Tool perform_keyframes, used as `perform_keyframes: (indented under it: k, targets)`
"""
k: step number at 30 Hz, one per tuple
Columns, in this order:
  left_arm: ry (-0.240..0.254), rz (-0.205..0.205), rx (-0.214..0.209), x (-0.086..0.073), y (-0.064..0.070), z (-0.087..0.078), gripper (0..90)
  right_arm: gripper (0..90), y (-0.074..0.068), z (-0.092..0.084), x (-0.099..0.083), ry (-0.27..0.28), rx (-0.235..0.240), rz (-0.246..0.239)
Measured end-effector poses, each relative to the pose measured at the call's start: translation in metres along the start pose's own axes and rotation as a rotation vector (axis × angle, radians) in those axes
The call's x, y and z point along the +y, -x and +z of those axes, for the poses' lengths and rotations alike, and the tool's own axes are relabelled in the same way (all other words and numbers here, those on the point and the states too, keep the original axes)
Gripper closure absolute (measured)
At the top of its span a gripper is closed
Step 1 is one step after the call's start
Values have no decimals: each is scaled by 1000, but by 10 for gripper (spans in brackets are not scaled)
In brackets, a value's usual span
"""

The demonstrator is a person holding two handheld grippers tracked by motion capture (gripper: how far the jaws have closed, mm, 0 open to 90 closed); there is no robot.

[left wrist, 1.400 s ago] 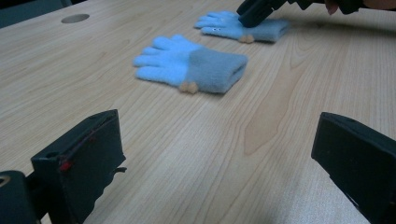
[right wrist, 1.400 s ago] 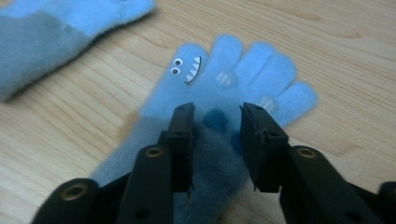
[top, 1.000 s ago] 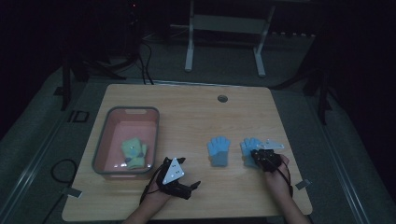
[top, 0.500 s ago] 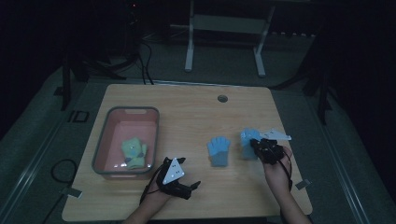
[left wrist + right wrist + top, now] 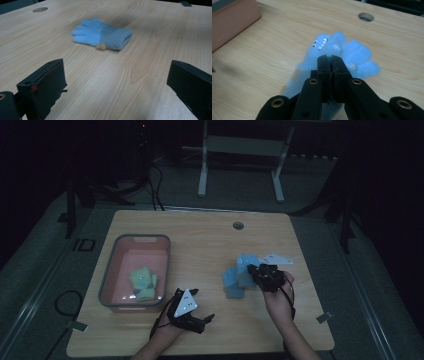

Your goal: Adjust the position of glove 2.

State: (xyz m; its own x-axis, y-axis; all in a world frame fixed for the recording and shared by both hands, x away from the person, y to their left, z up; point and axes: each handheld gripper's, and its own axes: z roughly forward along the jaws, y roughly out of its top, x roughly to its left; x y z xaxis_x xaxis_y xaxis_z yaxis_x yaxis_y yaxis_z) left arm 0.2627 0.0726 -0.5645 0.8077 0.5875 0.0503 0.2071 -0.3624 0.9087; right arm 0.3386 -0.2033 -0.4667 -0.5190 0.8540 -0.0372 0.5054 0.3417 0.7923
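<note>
Two green gloves [image 5: 142,282] are already seen in the pink bin [image 5: 111,270]; two blue gloves are counted outside it. One blue glove [image 5: 337,53] is pinched in the closed right gripper [image 5: 331,60] above the desk [image 5: 200,240], while the other blue glove [image 5: 102,37] lies flat there. The left gripper [image 5: 120,82] is held wide open, empty.

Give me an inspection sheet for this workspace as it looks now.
Surface: wooden table, round hole near the far edge.
Job's things: one blue glove lifted in the right tool; second blue glove flat on the table.
Clutter: pink bin holding a green item.
Tools: right shut on its glove; left tool open, holding nothing.
Cables: one trailing from each tool; others on the floor.
Surroundings: dim room, metal stand legs behind.
</note>
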Motion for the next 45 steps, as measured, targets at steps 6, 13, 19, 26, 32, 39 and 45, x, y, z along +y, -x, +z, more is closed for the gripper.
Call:
perform_keyframes:
  k: [6,13,19,26,32,39,45]
  targets:
    - [-1,-1,1,0,0,0,23,866,-16,12,-3,-32,44,-5]
    - [0,-1,0,0,1,0,23,865,-25,24,-12,-67,79,-15]
    - [-1,0,1,0,1,0,23,864,-25,34,-18,-96,99,-17]
    - [-5,-1,-2,0,1,0,23,860,-23,49,-25,-138,96,-32]
    - [-32,6,13,1,1,1,23,851,-19,60,-34,-175,102,-40]
    - [-34,15,58,1,3,2,23,797,-17,61,-37,-176,109,-44]
    - [-67,34,11,3,8,7,23,458,-15,50,-29,-138,131,-59]
